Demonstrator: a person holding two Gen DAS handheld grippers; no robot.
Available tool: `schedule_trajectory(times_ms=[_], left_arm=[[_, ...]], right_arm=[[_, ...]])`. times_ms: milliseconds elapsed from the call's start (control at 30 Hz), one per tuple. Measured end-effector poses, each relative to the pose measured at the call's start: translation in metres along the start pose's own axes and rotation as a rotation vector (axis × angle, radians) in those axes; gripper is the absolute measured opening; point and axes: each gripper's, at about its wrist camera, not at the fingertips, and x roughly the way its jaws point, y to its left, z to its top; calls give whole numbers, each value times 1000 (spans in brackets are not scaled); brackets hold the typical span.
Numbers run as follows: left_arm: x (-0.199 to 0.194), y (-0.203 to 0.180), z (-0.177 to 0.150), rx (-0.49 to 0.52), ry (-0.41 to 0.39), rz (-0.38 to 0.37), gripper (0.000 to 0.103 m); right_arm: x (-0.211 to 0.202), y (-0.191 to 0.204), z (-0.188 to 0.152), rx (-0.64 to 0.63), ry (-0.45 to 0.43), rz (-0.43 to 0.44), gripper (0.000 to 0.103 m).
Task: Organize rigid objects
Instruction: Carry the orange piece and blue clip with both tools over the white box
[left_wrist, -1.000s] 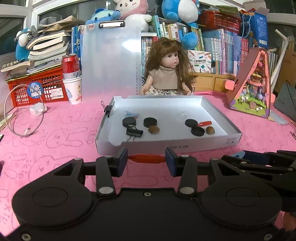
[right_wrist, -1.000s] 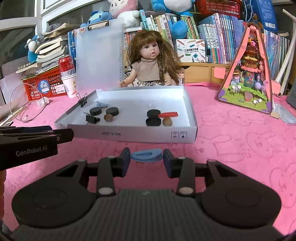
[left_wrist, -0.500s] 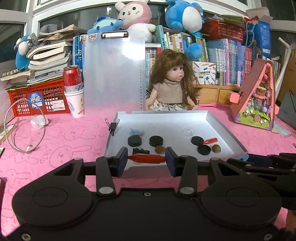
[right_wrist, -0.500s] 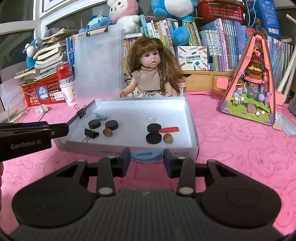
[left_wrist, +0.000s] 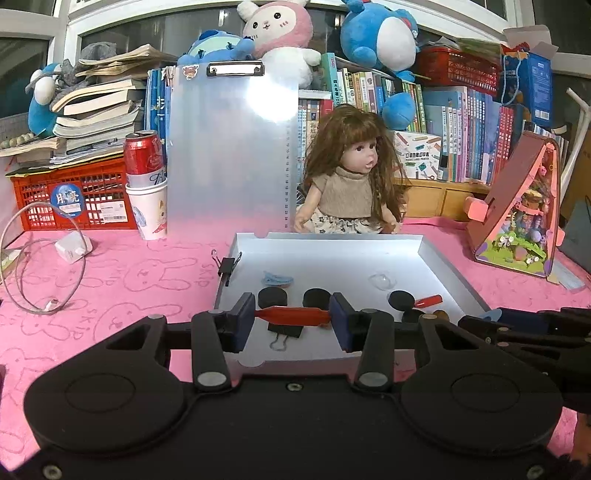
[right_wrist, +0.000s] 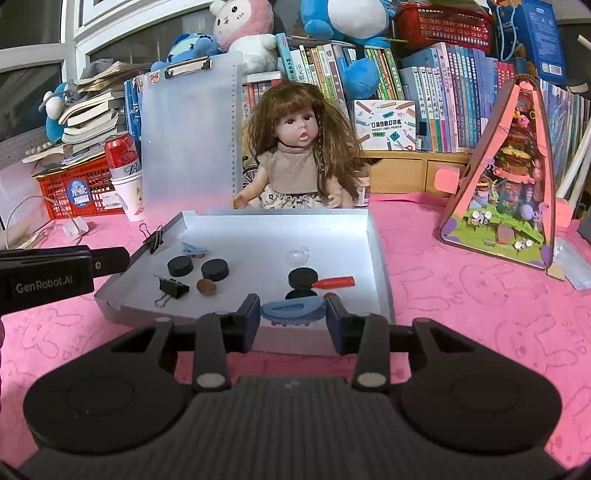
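While both pairs of jaws were closed partway on small loads, neither had let go. The left gripper (left_wrist: 293, 314) clamped a red peg-like piece (left_wrist: 291, 314) end to end, its long axis running straight across from one pad to the other. The right gripper (right_wrist: 291, 310) pinched a blue hair clip (right_wrist: 293, 309) the same way, lengthwise between its pads.

Just beyond and below the held pieces lay the white tray (right_wrist: 373, 236) on the pink tabletop (right_wrist: 480, 295), its near wall right under both grippers. The left load hung over the tray's near left part, above a black binder clip (left_wrist: 284, 330) and close to two black discs (left_wrist: 272, 297). The right load hung over the near wall, towards the right part, by another red piece (right_wrist: 334, 282) and a black disc (right_wrist: 303, 277). A second blue clip (left_wrist: 277, 278) lay farther back on the left.

Judging by those groupings, the matches looked crossed: the red piece already in the tray was nearer the right hand, the blue one nearer the left. Either load probably needed carrying forward and down, across the near wall, before release. A doll (right_wrist: 299, 155) sat behind the tray, clear of the work.
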Motion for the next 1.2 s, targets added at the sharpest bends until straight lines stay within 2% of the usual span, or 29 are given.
schedule_trajectory(times_ms=[367, 867, 1200], left_arm=[[22, 1, 10, -9, 18, -9, 42], [57, 1, 15, -22, 88, -4, 42], [77, 1, 22, -19, 122, -17, 42]], right_arm=[[20, -6, 14, 20, 19, 2, 44], [43, -6, 20, 26, 44, 11, 44], [68, -11, 27, 47, 94, 21, 44]])
